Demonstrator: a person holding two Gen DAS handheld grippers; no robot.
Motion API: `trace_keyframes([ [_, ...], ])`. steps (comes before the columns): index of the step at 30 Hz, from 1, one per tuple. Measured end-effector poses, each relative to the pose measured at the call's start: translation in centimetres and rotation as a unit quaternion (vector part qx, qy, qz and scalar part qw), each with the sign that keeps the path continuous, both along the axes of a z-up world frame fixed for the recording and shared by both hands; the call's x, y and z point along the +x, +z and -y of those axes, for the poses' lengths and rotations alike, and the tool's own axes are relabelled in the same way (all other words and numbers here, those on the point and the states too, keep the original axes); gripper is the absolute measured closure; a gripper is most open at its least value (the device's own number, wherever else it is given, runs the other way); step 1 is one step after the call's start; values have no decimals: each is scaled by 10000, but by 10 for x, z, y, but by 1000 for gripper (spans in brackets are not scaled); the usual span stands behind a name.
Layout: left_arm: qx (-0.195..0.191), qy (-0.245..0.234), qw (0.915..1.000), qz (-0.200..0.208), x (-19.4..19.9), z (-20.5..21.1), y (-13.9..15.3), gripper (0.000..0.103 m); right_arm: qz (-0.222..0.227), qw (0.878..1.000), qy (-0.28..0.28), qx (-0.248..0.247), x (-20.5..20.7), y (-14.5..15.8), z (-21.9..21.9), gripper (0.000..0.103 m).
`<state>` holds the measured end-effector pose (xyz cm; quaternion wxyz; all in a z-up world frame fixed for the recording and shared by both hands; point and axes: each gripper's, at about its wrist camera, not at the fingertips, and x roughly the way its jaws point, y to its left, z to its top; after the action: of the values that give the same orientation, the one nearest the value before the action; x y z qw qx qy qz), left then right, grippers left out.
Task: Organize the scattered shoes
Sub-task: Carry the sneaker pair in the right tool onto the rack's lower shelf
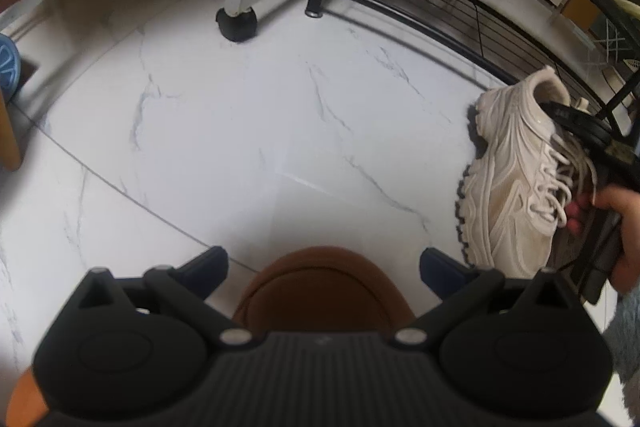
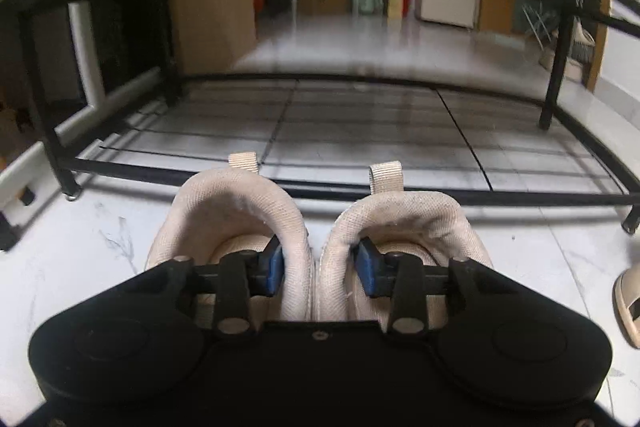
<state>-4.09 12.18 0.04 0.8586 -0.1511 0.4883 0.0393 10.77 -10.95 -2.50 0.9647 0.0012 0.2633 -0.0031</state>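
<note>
Your right gripper (image 2: 320, 269) points forward and somewhat down, one finger inside each of the two beige sneakers (image 2: 320, 227), squeezing their inner collar walls together between the blue pads (image 2: 275, 267). Your left gripper (image 1: 324, 265) tilts steeply down with its jaws spread wide over a brown rounded object (image 1: 320, 287), not pressing it. White marble floor (image 1: 240, 131) lies ahead of it. Just beyond the sneakers' heels runs the front bar of the black shoe rack (image 2: 400, 189); its bottom wire shelf is bare. A sandal (image 2: 628, 307) lies right of your right gripper.
</note>
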Motion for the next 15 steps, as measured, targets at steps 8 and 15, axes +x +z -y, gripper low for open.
trace_keyframes([
  [8,-5,41,10000,30,-1,-1,1,1,389,9988,271,96,-24,27,-7,69],
  [15,-1,224,9997,60,0,-7,1,1,736,9923,854,521,0,51,-64,69],
])
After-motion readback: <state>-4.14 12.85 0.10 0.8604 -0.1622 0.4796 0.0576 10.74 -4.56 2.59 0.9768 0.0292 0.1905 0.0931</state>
